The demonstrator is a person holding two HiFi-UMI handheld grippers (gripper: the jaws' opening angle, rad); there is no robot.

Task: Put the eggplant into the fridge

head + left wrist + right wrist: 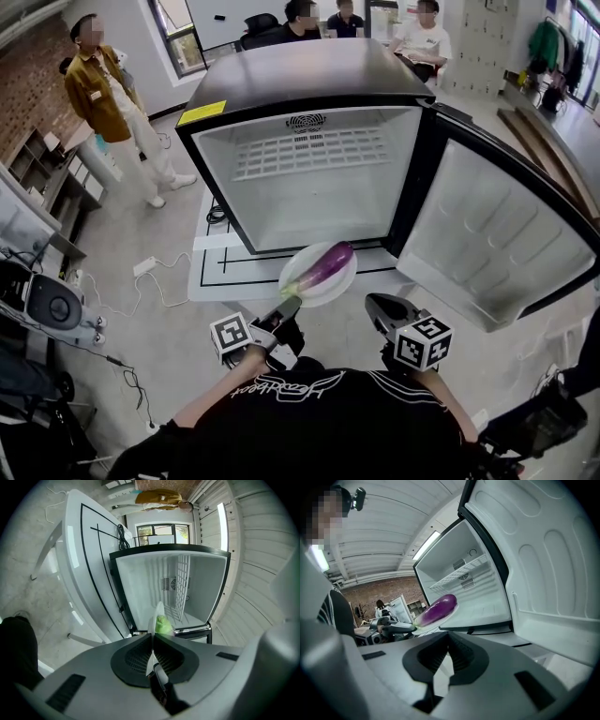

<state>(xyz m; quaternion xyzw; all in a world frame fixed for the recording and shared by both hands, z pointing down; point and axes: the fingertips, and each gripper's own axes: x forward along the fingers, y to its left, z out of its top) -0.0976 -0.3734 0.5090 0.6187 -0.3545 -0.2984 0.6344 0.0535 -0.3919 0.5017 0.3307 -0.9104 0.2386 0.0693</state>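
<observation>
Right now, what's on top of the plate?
One eggplant, lying across the plate. The plate's middle beneath it is covered and can't be seen.

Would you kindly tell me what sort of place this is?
Probably an office or lab, not a kitchen: the fridge sits on a marked board, with seated people behind.
</observation>
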